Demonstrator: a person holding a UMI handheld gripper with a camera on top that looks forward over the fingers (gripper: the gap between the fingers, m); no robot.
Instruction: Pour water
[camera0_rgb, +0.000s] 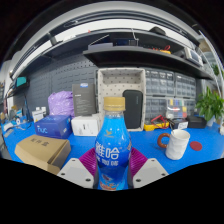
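- Gripping a blue-labelled plastic bottle (112, 150), the hand-held gripper (112, 172) has its two fingers pressed against the bottle's lower sides, one from each flank.
- The bottle stands upright between the fingers, its yellow-orange cap (114, 102) on top, and white characters run down the blue label.
- The bottle fills the middle of the view, at 6 o'clock from the white pegboard panel (121, 92) that rises behind it.
- A white cup (177, 144) stands on the blue table (205, 160) at about 3 o'clock from the bottle, well apart from it.
- A roll of red tape (162, 141) lies just beside the cup, between cup and bottle.
- A cardboard box (42, 151) lies at 9 o'clock from the bottle, near the left finger.
- A dark blue box (52, 126) sits beyond the cardboard one, and a purple bag (61, 102) beyond that, at about 10 o'clock.
- A white container (85, 125) rests just left of the bottle's neck, farther back.
- A green potted plant (211, 105) stands at 2 o'clock, at the table's far end.
- Shelving (130, 52) with assorted items runs overhead at 12 o'clock.
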